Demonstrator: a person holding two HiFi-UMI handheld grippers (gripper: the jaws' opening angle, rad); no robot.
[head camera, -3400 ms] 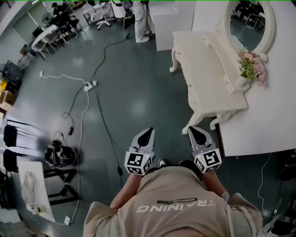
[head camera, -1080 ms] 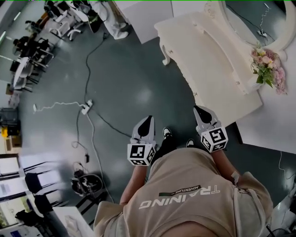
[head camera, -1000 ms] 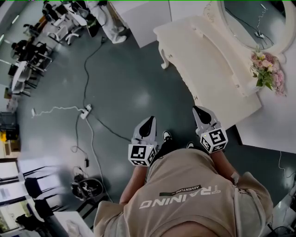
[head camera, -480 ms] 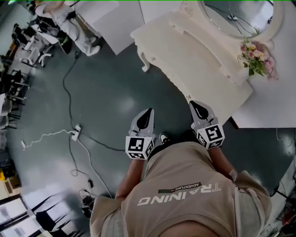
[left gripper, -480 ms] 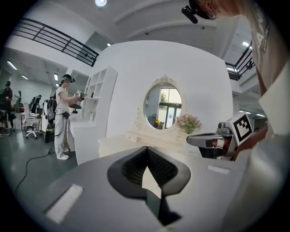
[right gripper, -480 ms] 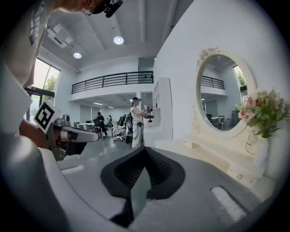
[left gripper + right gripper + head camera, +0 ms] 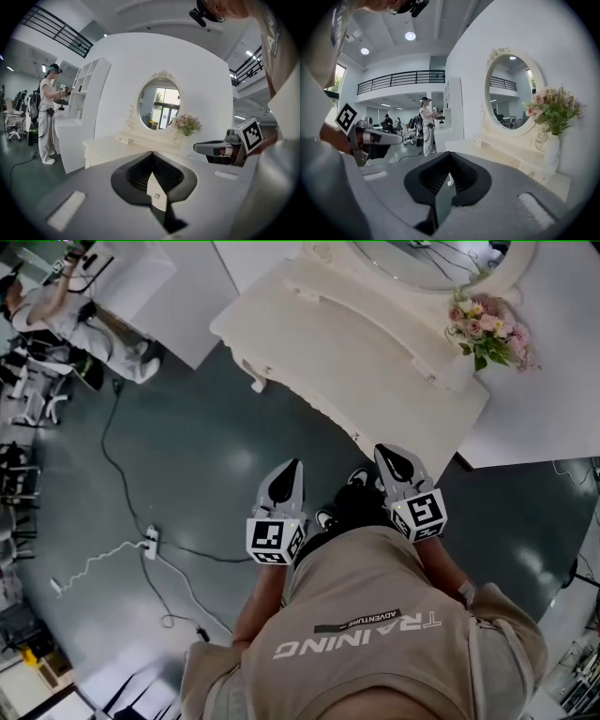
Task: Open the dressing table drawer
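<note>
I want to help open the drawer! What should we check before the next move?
1. Left gripper empty: ok, jaws together, nothing between them.
2. Right gripper empty: ok, jaws together too.
3. Jaws open for grabbing: not ok, both are shut.
4. Grippers touching the dressing table: not ok, both are apart from it.
5. Drawer handle found: cannot tell, no view shows it clearly.
6. Flowers out of the way: ok, they stand at the back by the mirror.

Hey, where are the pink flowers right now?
In the head view, the pink flowers sit at upper right, on the back of the dressing table, right beside the frame of the oval mirror.
</note>
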